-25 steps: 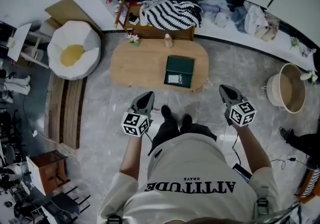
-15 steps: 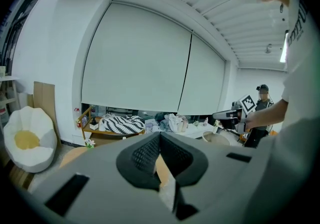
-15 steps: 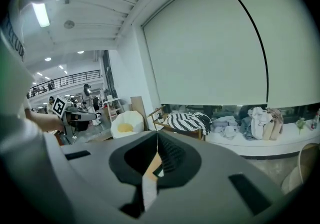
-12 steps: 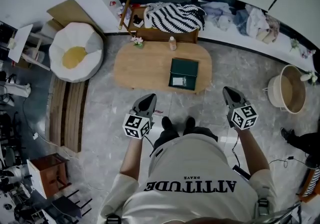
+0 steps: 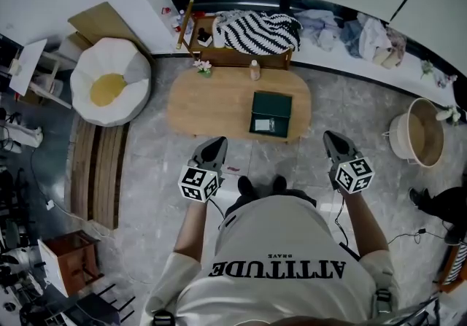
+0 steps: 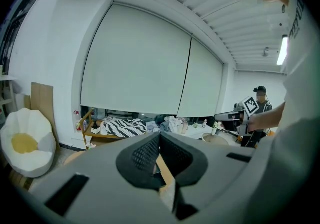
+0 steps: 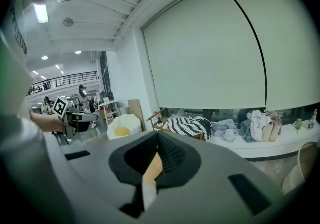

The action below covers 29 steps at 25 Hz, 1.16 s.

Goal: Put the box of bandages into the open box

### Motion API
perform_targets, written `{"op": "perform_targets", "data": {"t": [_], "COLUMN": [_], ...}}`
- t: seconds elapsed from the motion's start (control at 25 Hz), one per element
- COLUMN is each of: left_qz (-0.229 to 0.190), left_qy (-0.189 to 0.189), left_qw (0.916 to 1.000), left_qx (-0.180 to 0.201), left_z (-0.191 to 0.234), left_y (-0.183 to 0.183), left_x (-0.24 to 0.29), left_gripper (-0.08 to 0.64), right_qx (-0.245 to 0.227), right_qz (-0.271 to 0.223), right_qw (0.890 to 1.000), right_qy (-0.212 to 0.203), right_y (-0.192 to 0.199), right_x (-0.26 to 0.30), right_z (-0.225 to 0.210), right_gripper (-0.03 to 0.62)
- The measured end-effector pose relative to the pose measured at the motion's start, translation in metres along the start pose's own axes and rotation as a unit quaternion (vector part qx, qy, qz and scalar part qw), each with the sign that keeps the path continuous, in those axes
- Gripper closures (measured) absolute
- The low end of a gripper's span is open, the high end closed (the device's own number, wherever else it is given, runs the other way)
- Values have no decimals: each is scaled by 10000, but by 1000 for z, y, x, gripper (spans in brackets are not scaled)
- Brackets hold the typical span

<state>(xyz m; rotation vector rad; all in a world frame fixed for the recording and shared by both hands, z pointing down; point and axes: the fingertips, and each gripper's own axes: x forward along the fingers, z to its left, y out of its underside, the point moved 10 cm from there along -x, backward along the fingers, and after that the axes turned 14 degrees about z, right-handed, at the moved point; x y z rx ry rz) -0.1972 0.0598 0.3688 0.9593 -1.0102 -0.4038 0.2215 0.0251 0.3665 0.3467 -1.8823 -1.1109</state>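
A dark green box [image 5: 271, 114] lies on the right half of the oval wooden table [image 5: 211, 102] in the head view. A small pale patch [image 5: 267, 125] shows at its near end; I cannot tell what it is. No box of bandages can be made out for certain. My left gripper [image 5: 212, 148] and right gripper [image 5: 332, 141] hang above the floor in front of the table, short of its near edge. Both are shut with nothing in them. In the left gripper view the left gripper [image 6: 160, 134] has its jaws together, as does the right gripper [image 7: 158, 134] in the right gripper view.
A small bottle [image 5: 255, 69] and a flower sprig [image 5: 202, 66] stand at the table's far edge. Behind it is a wooden rack with a striped cloth [image 5: 255, 29]. A white beanbag [image 5: 109, 84] and slatted bench [image 5: 95, 168] lie left, a round basket [image 5: 423, 131] right.
The table and green box have slid slightly down and right in the head view as the person shifted. Both grippers stay shut at about the same height.
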Motion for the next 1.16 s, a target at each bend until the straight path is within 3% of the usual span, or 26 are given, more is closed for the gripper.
{"op": "perform_targets", "data": {"t": [1.16], "left_qz": [-152], "left_qy": [-103], "left_qw": [9998], "left_qx": [-91], "left_z": [24], "left_y": [-6], "left_x": [-7], "left_gripper": [538], "right_qx": [-157], "right_qz": [-152], "right_qw": [9998], "right_qy": [0], "right_y": [-28], "right_x": [7], "right_z": [9], "right_gripper": [572]}}
